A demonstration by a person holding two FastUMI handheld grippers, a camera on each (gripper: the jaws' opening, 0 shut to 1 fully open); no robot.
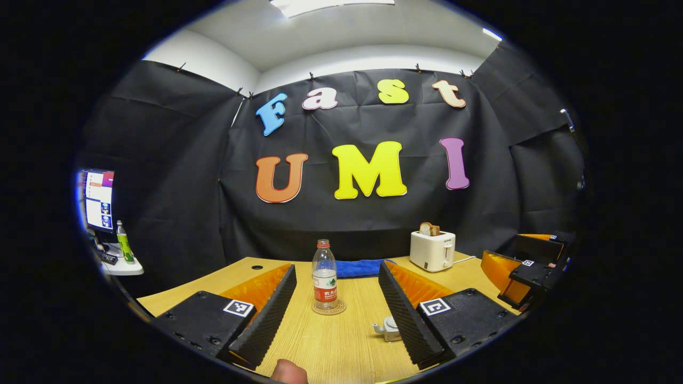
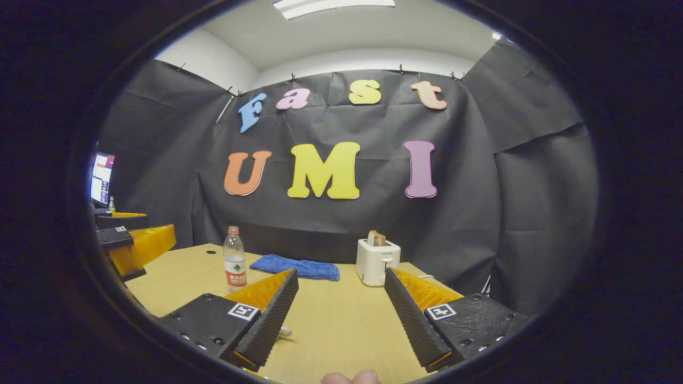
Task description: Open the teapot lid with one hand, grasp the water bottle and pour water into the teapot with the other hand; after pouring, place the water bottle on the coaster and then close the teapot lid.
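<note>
At the far left of the left gripper view a lit monitor [image 1: 99,198] stands on a small white side shelf [image 1: 124,266], with a green bottle [image 1: 124,242] beside it. The left gripper [image 1: 337,314] hangs low over the pale wooden table [image 1: 331,346], its jaws spread wide and holding nothing, touching nothing. Straight ahead, framed between the two fingers, the clear plastic water bottle with a red cap and red label [image 1: 324,276] stands upright on a round transparent coaster [image 1: 328,308] in the middle of the table. Behind it a folded blue cloth [image 1: 363,268] lies near the back edge. A small white object [image 1: 391,329] sits on the table just beside the right-hand finger; it is partly hidden and I cannot tell what it is. Farther right a white toaster with a slice of bread poking out [image 1: 432,249] stands near the wall, and the right gripper [image 1: 525,274] shows at the edge, raised a little above the table. A fingertip [image 1: 288,372] of the person peeks in at the bottom.

In the right gripper view the left gripper [image 2: 130,248] appears at the left edge, then the water bottle [image 2: 234,260], the blue cloth [image 2: 296,266] and the toaster [image 2: 377,258]. The right gripper [image 2: 341,320] also has its jaws wide apart and empty, over bare table [image 2: 336,325].
</note>
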